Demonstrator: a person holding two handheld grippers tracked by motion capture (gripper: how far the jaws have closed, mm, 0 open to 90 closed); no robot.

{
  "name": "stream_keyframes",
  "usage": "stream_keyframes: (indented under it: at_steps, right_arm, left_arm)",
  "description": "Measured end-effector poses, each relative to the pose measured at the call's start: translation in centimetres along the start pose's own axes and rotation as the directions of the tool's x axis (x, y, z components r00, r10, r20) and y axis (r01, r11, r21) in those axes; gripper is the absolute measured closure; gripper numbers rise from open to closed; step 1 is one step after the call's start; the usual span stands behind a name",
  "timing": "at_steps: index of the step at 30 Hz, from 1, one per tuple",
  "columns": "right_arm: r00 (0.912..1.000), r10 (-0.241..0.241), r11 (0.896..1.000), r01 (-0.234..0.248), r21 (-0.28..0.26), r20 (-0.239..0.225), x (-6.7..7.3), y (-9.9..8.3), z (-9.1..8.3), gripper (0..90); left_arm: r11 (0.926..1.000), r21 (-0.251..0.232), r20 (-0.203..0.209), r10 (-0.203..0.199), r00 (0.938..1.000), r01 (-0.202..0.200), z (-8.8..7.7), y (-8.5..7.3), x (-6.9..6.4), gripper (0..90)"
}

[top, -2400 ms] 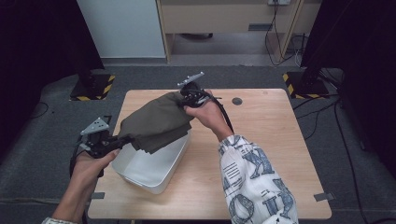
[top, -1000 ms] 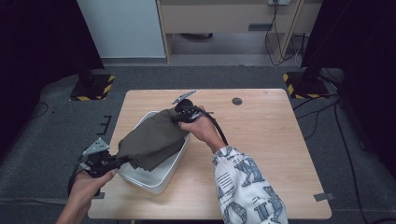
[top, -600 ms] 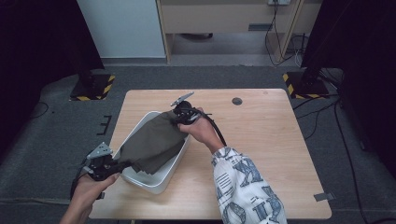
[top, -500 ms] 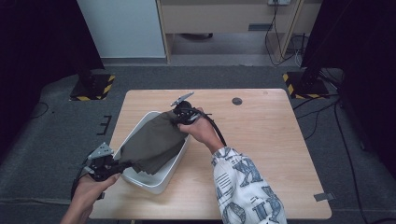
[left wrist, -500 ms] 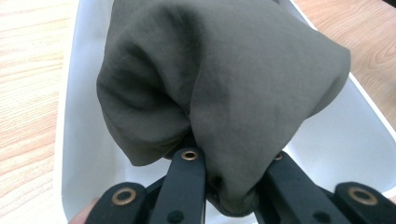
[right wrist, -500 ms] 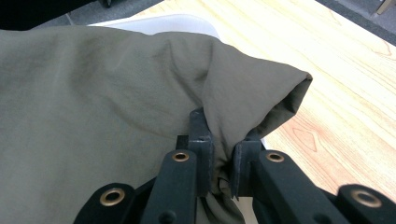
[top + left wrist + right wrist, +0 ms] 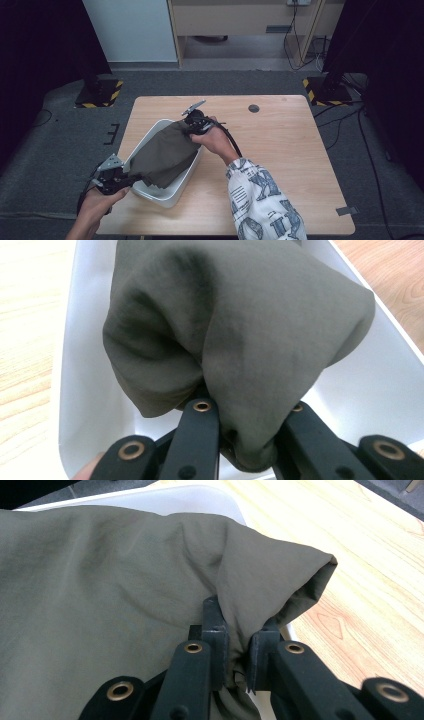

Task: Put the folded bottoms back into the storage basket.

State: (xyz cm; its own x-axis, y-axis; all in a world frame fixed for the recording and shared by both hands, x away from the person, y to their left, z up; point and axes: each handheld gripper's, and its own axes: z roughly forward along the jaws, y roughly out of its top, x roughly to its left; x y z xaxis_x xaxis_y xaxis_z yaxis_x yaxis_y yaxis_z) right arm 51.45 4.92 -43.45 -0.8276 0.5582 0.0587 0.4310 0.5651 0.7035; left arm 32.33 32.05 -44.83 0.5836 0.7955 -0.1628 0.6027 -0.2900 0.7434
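Wood table bears a white tub, with a dark disc well beyond it. An olive cloth stretches over the tub (sagging inside). The right gripper pinches the cloth at the tub's far end, the left gripper at its near corner; both sit lower than before.
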Motion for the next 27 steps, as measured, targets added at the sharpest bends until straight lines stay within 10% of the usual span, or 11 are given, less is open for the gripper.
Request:
stream_keyframes:
  at_steps: [10,12,18,27]
  right_arm:
    - [0.9999,-0.012,1.000,0.012,0.010,0.004,0.1,0.0,0.1,81.7]
    - [0.9997,-0.022,0.999,0.022,0.027,0.013,0.2,0.0,0.3,77.7]
    - [0.9992,-0.022,0.998,0.021,0.057,0.033,0.3,-0.2,0.7,66.3]
    - [0.9995,-0.008,0.999,0.007,0.048,0.031,-0.1,-0.7,0.1,57.1]
  left_arm:
    - [0.9994,0.031,-0.001,0.017,0.9999,-0.017,0.0,0.1,0.0,83.8]
    - [0.9980,0.054,0.024,0.033,0.9992,-0.034,0.2,-0.1,-0.1,76.1]
    - [0.9993,0.023,-0.075,0.031,0.9967,-0.029,-0.2,0.4,-0.5,35.3]
    - [0.9983,-0.033,-0.074,0.044,0.9963,-0.047,-2.6,0.7,-0.9,34.1]
